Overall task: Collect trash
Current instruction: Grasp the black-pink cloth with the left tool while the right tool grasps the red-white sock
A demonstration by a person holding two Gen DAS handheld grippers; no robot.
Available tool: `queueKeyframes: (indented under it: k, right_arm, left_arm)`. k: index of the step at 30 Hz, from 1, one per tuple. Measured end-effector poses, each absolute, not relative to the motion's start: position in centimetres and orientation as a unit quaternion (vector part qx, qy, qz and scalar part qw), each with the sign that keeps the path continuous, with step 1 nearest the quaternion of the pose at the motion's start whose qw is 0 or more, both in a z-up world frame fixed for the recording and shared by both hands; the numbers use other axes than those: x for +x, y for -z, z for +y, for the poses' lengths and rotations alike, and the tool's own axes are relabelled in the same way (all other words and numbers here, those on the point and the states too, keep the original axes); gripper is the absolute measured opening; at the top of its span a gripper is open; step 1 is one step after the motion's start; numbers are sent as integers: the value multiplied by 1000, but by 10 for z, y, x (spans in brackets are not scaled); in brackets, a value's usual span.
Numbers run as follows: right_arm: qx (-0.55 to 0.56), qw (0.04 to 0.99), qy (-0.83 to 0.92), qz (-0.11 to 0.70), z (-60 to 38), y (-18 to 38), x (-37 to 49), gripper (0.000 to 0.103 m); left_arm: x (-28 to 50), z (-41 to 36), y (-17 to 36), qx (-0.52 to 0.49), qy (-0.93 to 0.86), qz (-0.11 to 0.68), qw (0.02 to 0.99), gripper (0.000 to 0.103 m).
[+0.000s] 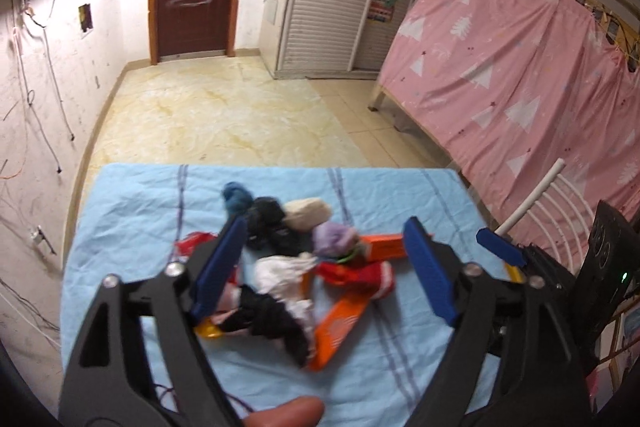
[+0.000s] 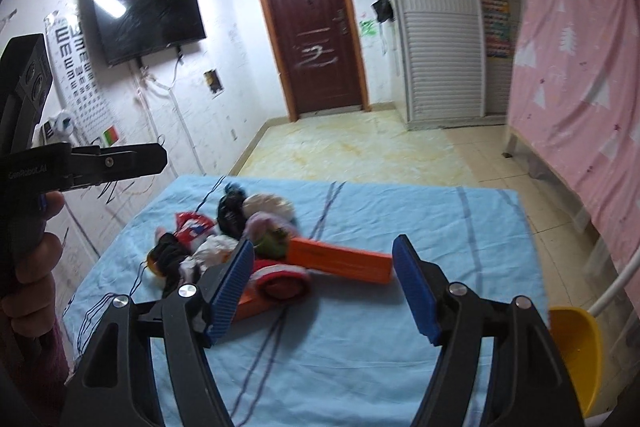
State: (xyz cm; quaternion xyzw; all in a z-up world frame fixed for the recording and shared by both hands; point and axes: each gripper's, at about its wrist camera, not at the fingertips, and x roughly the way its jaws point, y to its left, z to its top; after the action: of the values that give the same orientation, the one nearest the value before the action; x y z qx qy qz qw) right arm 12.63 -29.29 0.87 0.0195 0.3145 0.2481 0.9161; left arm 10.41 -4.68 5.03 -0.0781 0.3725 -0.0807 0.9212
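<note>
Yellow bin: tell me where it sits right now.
In the right wrist view the yellow bin stands low at the right edge, off the blue-clothed table, just right of the right gripper.

The surface (image 2: 440,227) is bare blue cloth across its right half and along the near edge, leaving open passage there. A heap of trash (image 2: 240,239) crowds the left-centre, with an orange box (image 2: 340,259) jutting right from it. A yellow bin (image 2: 576,347) stands off the near right corner, beside a white rail (image 1: 532,199).
</note>
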Motion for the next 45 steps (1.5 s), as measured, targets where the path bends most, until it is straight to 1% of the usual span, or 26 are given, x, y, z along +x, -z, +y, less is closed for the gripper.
queueKeyframes:
  k: [6,11,24,25,26,28,29,30,32,33,35,36,37,38,40,42,43,44,45]
  right_arm:
    - [6,902,-268,338,-267,5,130,67]
    - [-5,890,-281,359,-251,16,135,70]
    - [-28,871,-291,396,-220,38,145,71]
    - [-28,870,-290,397,-220,39,145,71]
    - [-28,870,-290,397,-220,39,146,71]
    - [-29,870,-289,398,-219,39,147,71]
    - [-27,870,-290,398,-220,39,147,71]
    - [-26,869,-291,398,-219,40,147,71]
    - [-24,870,-291,398,-220,40,148,70]
    - [-23,870,-290,399,-220,40,148,69]
    - [-21,870,-287,401,-221,41,149,49]
    - [-24,871,-284,401,-222,42,149,44]
    - [-25,871,-282,401,-223,42,149,33]
    - [-27,872,-279,401,-224,42,149,26]
    - [-20,874,-276,400,-228,42,149,21]
    - [-17,875,-273,399,-231,41,149,18]
    - [-16,876,-273,397,-232,40,148,17]
    - [-15,877,-273,395,-233,39,146,16]
    - [-13,878,-274,392,-233,38,145,16]
  left_arm:
    - [94,-27,-26,-59,76,393,915,87]
    - [93,-18,2,-34,79,417,905,90]
    - [99,-15,32,-38,104,439,892,91]
    - [99,-16,33,-37,104,439,892,86]
    - [99,-16,34,-34,107,437,892,75]
    - [99,-17,35,-35,112,437,892,73]
    - [99,-18,35,-35,113,435,892,69]
    - [98,-18,35,-35,117,435,892,68]
    - [97,-19,34,-35,121,432,893,61]
    - [96,-19,34,-34,122,431,894,60]
    - [95,-19,32,-34,122,428,895,55]
    - [94,-19,32,-34,122,427,895,53]
    - [93,-20,31,-31,122,425,896,51]
    - [92,-21,30,-29,121,423,898,49]
    - [90,-23,29,-25,122,421,899,47]
    - [88,-23,27,-25,120,419,900,45]
    - [87,-23,26,-26,119,416,901,40]
    - [86,-23,24,-26,118,413,903,32]
    - [84,-22,21,-27,115,411,904,28]
